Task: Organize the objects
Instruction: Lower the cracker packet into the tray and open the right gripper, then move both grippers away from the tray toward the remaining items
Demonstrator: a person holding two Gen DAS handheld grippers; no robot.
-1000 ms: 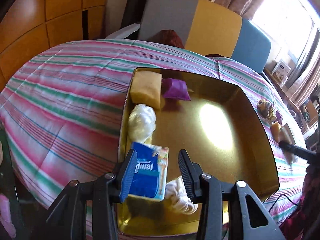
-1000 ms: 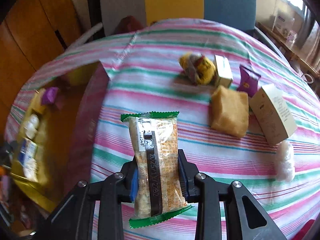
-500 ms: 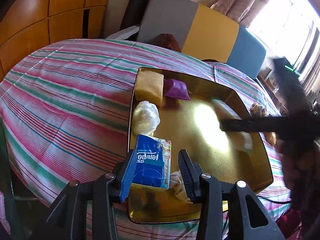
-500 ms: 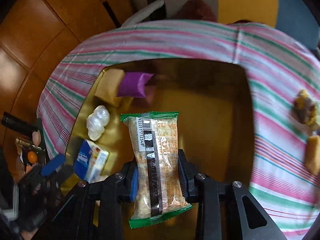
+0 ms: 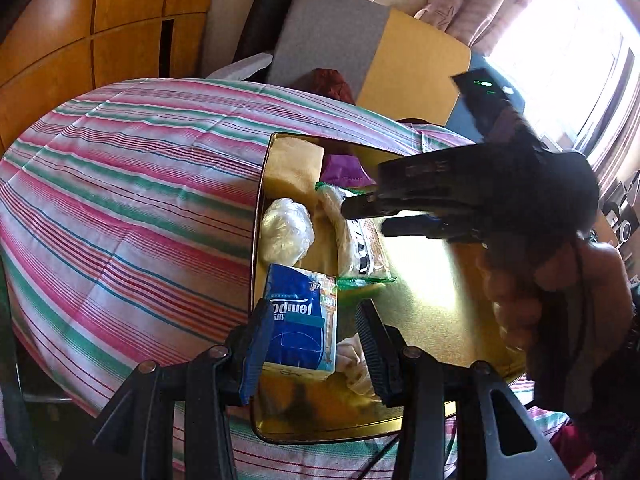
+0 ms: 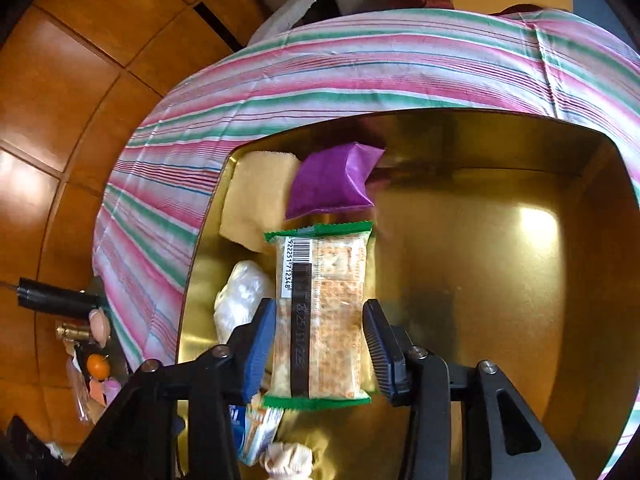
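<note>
Gold tray [image 5: 440, 420] on striped surface [image 5: 120, 208], goods crowded along its left wall.
Left view: left gripper [image 5: 314, 350] parted, hovering over tissue pack [image 5: 300, 320] without pressing it; right half of tray bare.
Right view: right gripper [image 6: 320, 340] opening, fingers [image 6: 260, 344] just clear of cracker packet [image 6: 322, 312] lying between them on tray floor, long axis running away from camera, barcode end far, toward purple pouch [image 6: 334, 182]; wide bare floor rightward.

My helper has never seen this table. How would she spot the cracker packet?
Find the gold tray on the striped cloth. Along its left side, below the purple pouch, lies the cracker packet: the only clear wrapper with green ends and a barcode.
</note>
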